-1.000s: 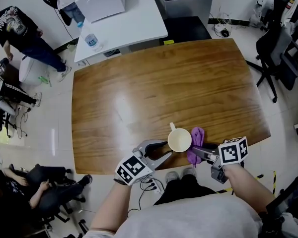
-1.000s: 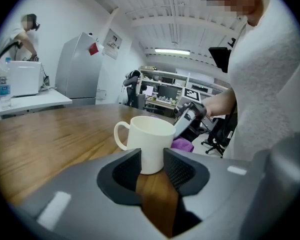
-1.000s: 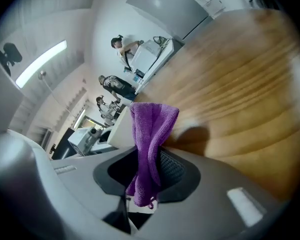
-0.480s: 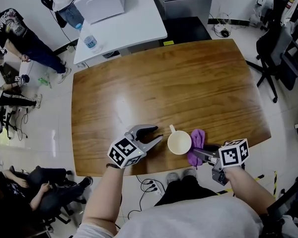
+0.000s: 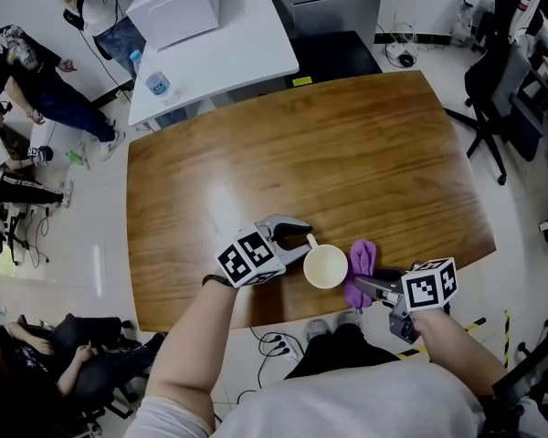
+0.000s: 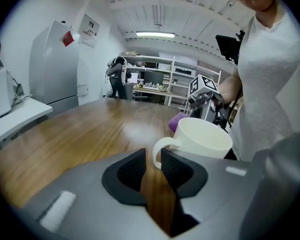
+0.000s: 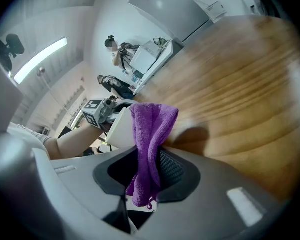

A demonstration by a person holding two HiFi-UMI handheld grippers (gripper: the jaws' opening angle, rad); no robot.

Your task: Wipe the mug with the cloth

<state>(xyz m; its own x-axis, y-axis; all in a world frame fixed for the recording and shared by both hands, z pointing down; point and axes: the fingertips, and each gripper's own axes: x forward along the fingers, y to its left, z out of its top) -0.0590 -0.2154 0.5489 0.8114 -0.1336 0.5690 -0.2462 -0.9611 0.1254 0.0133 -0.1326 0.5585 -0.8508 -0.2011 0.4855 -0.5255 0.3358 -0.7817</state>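
Mug [image 5: 326,266], single, seemingly loose in closing left gripper [image 5: 303,241]; right gripper [image 5: 359,284] clamps one cloth [image 5: 362,255].

Left gripper [image 5: 306,241], lower middle: jaws just been closing, small gap left, mug handle [image 6: 156,153] between the tips. Right gripper [image 5: 358,286], lower right, is clamped on the cloth [image 7: 150,129].

Wooden table [image 5: 347,153], pale floor [image 5: 530,199], white side table [image 5: 247,53], black office chair [image 5: 489,76], ceiling strip light [image 6: 155,34]
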